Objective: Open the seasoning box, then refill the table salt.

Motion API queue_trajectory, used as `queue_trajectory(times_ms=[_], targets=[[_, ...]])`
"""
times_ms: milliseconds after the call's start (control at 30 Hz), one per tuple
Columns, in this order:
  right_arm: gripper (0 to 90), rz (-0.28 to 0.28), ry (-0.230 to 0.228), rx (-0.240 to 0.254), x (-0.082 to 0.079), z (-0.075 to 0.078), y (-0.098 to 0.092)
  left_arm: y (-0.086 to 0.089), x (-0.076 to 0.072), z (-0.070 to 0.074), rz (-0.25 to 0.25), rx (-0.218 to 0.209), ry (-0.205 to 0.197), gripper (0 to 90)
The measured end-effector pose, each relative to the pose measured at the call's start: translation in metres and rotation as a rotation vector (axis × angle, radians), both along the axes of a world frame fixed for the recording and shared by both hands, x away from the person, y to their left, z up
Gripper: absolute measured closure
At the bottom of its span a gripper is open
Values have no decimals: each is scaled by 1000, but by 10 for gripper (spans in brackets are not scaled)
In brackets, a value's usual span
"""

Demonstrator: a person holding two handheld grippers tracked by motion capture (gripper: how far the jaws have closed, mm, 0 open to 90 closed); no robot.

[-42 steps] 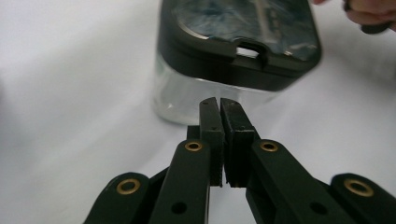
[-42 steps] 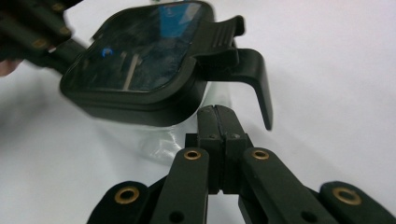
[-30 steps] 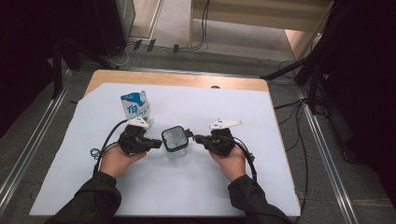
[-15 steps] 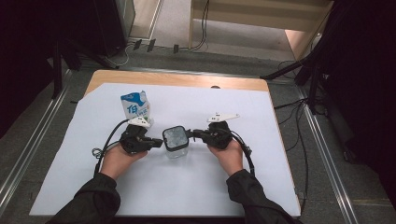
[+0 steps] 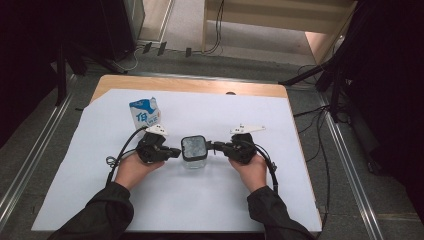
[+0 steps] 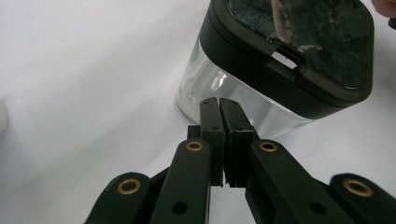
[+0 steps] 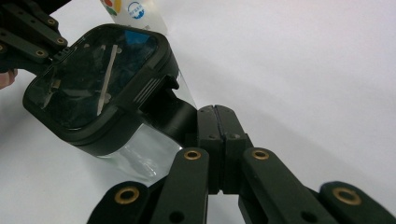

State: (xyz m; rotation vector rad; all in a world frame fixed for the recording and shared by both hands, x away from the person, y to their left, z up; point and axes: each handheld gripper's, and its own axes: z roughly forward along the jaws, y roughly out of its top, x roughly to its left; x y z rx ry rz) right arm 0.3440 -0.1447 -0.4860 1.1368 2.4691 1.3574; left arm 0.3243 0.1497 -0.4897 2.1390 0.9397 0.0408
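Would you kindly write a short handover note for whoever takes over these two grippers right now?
Left gripper: jaws shut, empty, tips at the clear wall of the container, just under its black lid.
Right gripper: jaws shut, empty, tips against the latch tab on the lid's side.
Things: the container stands mid-sheet between both grippers; the milk carton stands upright behind the left gripper, untouched.
Done: both grippers brought up to the container.
Left: lid is still on; likely brace the body with the left and work the latch with the right.
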Motion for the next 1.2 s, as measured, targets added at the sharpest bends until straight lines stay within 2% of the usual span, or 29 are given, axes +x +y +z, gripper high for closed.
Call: queue_trajectory(times_ms=[233, 367, 433, 567, 700, 833, 867, 900, 933, 967, 1067, 1200], targets=[[900, -14, 4, -4, -8, 0, -8, -7, 7, 0, -13, 0, -3, 896], [900, -19, 8, -3, -10, -2, -13, -9, 8, 2, -44, 4, -13, 882], [900, -18, 12, -5, -10, -2, -14, -7, 9, 4, -50, 18, -22, 829], [900, -7, -3, -1, -15, 3, -16, 3, 11, 7, -90, -61, 8, 704], [900, 14, -7, 5, -19, 8, -20, 8, 8, 11, -132, -99, -11, 594], [900, 31, -1, 1, -24, 12, -24, 11, 4, 11, -199, -108, -40, 457], [900, 40, -2, -1, -26, 13, -26, 11, 4, 11, -214, -107, -42, 389], [900, 40, -2, -1, -26, 13, -26, 10, 3, 11, -231, -103, -45, 389], [900, 46, 5, -1, -28, 15, -27, 9, 3, 10, -248, -98, -57, 318], [900, 46, 5, -1, -28, 15, -27, 7, 3, 10, -260, -96, -56, 318], [900, 50, 7, 1, -29, 15, -30, 3, 4, 11, -249, -106, -38, 236], [900, 52, 12, 6, -30, 15, -30, 1, 5, 15, -255, -105, -53, 166]])
